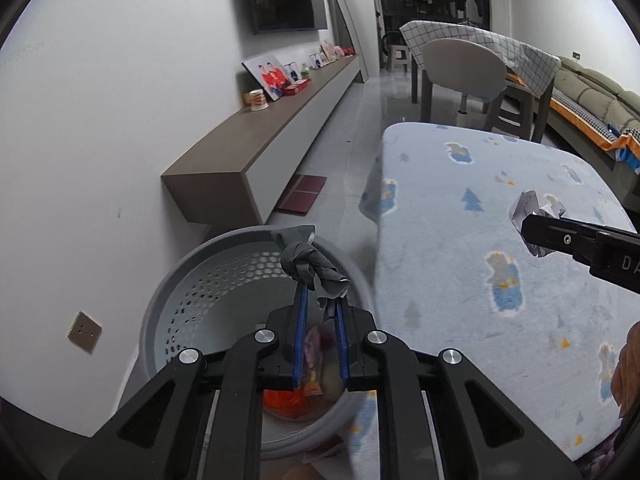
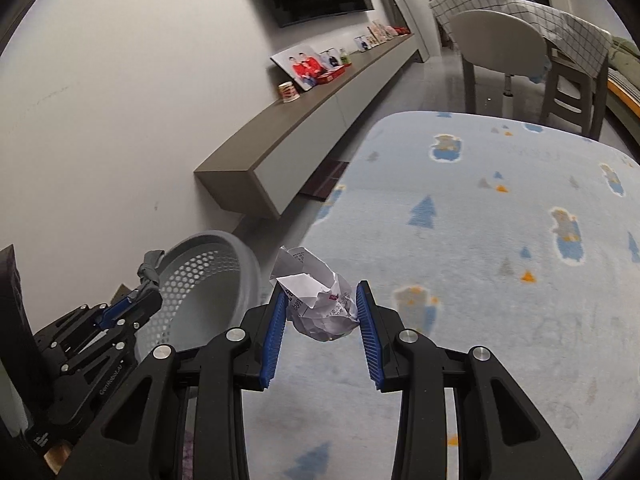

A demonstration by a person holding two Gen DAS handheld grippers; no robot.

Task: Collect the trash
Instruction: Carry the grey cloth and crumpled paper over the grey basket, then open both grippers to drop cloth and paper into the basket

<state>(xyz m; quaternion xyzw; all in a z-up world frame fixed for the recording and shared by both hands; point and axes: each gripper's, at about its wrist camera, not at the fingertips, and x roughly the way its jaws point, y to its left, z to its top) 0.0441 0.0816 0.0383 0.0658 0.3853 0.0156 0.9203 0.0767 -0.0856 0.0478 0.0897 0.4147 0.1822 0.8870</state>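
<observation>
The left gripper (image 1: 320, 300), at the lower centre of its view, is clamping a knotted grey scrap (image 1: 310, 268) directly above the open mouth of the perforated grey bin (image 1: 168, 280), so it is the nearer hand for a drop. The right gripper (image 2: 322, 308) is pinching a crumpled paper ball (image 2: 320, 300) over the blue blanket (image 2: 500, 280), with the bin lying to its lower left.

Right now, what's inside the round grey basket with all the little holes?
Inside the round grey perforated basket lie an orange wrapper and a pinkish packet. The left gripper, clamping a knotted grey scrap, hides the rest.
</observation>
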